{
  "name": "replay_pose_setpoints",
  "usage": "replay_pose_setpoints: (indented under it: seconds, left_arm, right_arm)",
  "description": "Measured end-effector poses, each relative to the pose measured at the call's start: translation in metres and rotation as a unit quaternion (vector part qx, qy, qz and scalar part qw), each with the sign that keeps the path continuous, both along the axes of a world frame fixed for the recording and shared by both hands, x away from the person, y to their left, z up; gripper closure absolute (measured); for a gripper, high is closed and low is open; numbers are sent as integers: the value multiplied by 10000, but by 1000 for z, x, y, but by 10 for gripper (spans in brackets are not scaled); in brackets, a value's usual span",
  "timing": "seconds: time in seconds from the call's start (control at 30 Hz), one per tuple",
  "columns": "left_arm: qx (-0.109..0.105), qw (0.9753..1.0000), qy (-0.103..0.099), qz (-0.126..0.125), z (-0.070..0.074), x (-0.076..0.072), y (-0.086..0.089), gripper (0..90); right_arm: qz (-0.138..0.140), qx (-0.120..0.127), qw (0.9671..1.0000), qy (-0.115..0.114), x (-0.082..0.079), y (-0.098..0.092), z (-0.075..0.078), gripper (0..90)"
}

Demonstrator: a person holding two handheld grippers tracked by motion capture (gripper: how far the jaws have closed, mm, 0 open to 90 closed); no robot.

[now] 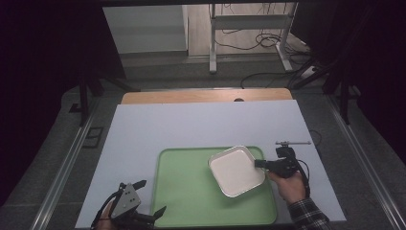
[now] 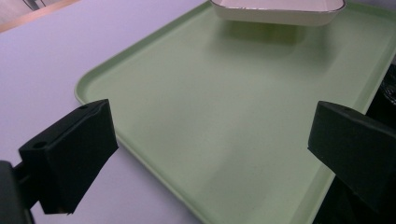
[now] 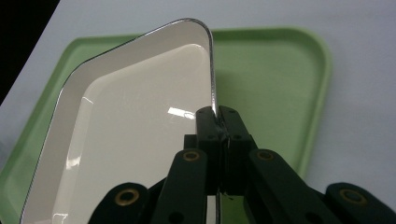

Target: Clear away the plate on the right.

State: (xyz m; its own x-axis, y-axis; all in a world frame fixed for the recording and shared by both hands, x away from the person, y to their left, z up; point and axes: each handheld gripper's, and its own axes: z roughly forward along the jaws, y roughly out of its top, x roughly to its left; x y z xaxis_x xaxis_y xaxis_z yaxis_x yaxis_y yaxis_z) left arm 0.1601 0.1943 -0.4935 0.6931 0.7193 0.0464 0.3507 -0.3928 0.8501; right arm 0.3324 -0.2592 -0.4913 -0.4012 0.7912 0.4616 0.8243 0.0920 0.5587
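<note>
A: Nearest us, we have the left tongs (image 1: 146, 199) spread wide and holding nothing, their black blocky jaws straddling the near-left corner of the tray (image 2: 154, 116)

B: That tray is one smooth, matte, pale green rectangle with rounded corners and a low raised lip, lying flat on the pale lavender sheet that covers the desk (image 1: 143, 129)

A: Farther in, we see one white dish (image 1: 236, 171), glossy, squarish with rounded corners and a thin dark rim. It is over the tray's right part, tilted, with a shadow beneath

B: Our right tongs (image 3: 217, 122) are pinched tight on its rim at the right edge. Beyond the sheet we see a strip of bare wood, then cables on the floor
</note>
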Motion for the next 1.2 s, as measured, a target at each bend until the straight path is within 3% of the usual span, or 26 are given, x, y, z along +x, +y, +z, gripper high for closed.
replay_pose_setpoints:
  seconds: [0.4, 0.73, 0.9, 1.1, 1.2]
  left_arm:
    - [10, 10000, 10, 6, 0, 0, 0, 14]
    - [19, 10000, 7, 8, 0, 0, 0, 16]
    - [19, 10000, -1, 4, 0, 0, 0, 17]
    - [23, 10000, -14, -13, 0, 0, 0, 17]
    - [18, 10000, -21, -16, 0, -1, 0, 16]
  right_arm:
    - [-34, -155, 9999, -10, 5, 33, -9, 886]
    - [-284, -385, 9989, 24, 11, 42, -20, 884]
    - [-178, -491, 9986, -69, 11, 46, -22, 862]
    - [17, -501, 9982, -317, 11, 40, -18, 622]
    - [277, -563, 9973, -380, 10, 38, -15, 513]
